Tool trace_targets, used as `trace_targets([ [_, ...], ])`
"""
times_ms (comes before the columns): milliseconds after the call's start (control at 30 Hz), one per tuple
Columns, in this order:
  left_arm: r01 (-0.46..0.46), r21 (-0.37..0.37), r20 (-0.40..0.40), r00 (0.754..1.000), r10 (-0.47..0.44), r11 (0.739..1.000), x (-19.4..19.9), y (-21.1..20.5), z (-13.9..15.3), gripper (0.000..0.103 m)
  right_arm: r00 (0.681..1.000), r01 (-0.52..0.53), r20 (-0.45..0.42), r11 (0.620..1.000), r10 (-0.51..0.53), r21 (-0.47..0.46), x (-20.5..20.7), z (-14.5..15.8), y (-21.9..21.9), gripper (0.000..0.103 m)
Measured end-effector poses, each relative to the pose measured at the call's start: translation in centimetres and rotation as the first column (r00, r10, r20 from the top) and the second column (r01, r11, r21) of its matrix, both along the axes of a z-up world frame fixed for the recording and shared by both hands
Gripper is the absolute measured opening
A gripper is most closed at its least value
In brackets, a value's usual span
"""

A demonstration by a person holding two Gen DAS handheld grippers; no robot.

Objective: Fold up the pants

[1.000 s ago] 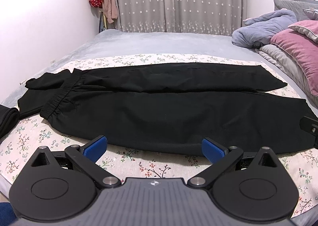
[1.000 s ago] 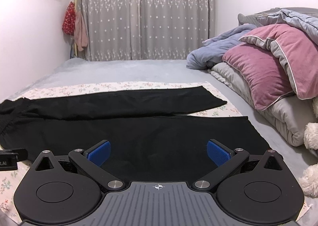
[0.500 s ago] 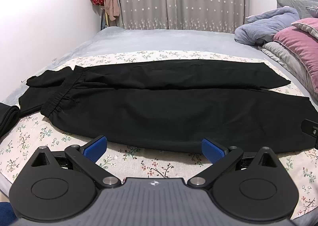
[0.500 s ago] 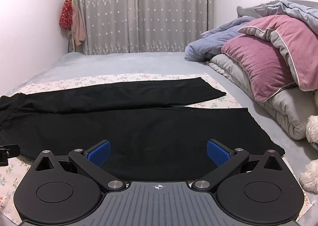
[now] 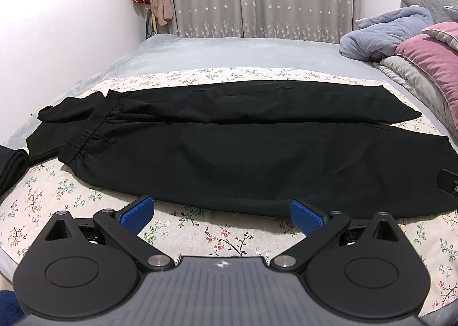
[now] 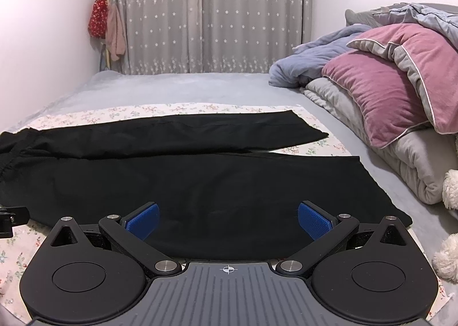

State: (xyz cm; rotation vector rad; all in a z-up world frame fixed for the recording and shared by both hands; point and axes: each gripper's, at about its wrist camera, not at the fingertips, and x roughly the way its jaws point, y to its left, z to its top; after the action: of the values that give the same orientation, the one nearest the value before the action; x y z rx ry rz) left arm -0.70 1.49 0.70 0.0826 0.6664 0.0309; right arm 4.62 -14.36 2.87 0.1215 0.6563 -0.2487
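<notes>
Black pants (image 5: 229, 148) lie flat across the floral sheet (image 5: 217, 234), elastic waistband (image 5: 86, 137) at the left and both legs stretched to the right. In the right wrist view the same pants (image 6: 200, 180) show their two leg ends, the far leg shorter-looking behind the near one. My left gripper (image 5: 221, 212) hovers open just in front of the near leg's edge, nothing between its blue pads. My right gripper (image 6: 227, 218) is open too, held over the near leg close to its hem. A corner of the right gripper (image 5: 448, 184) shows at the left wrist view's right edge.
Pink and grey pillows (image 6: 395, 102) and a blue blanket (image 6: 315, 62) are piled at the right. A white plush toy (image 6: 449, 225) sits by the bed's right edge. Another dark folded garment (image 5: 11, 165) lies at the far left. Curtains (image 6: 211, 11) hang behind the bed.
Both grippers have tilted and drawn back slightly, so the pants sit a little lower and farther in each view. The pants have not moved and both grippers stay open.
</notes>
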Motion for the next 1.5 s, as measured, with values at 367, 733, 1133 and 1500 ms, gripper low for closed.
trace_targets([
  [367, 0.001, -0.007, -0.017, 1.0, -0.001, 1.0, 0.1, 0.2, -0.1, 0.103, 1.0, -0.001, -0.005, 1.0, 0.001, 0.0, 0.0, 0.0, -0.1, 0.103],
  [733, -0.001, -0.008, -0.025, 1.0, 0.001, 1.0, 0.1, 0.4, -0.1, 0.103, 0.999, -0.01, -0.031, 1.0, 0.009, -0.019, 0.6, -0.4, 0.4, 0.103],
  [1133, 0.007, -0.103, -0.077, 0.997, -0.015, 0.995, 1.9, 2.4, -0.1, 0.103, 0.999, -0.016, -0.05, 0.999, 0.014, -0.039, 0.8, -0.7, 0.7, 0.103],
  [1500, -0.304, -0.303, -0.167, 0.95, 0.264, 0.903, 7.9, 14.4, -1.8, 0.103, 0.992, 0.079, -0.097, 0.997, -0.079, -0.005, 1.0, -1.7, -2.5, 0.103],
])
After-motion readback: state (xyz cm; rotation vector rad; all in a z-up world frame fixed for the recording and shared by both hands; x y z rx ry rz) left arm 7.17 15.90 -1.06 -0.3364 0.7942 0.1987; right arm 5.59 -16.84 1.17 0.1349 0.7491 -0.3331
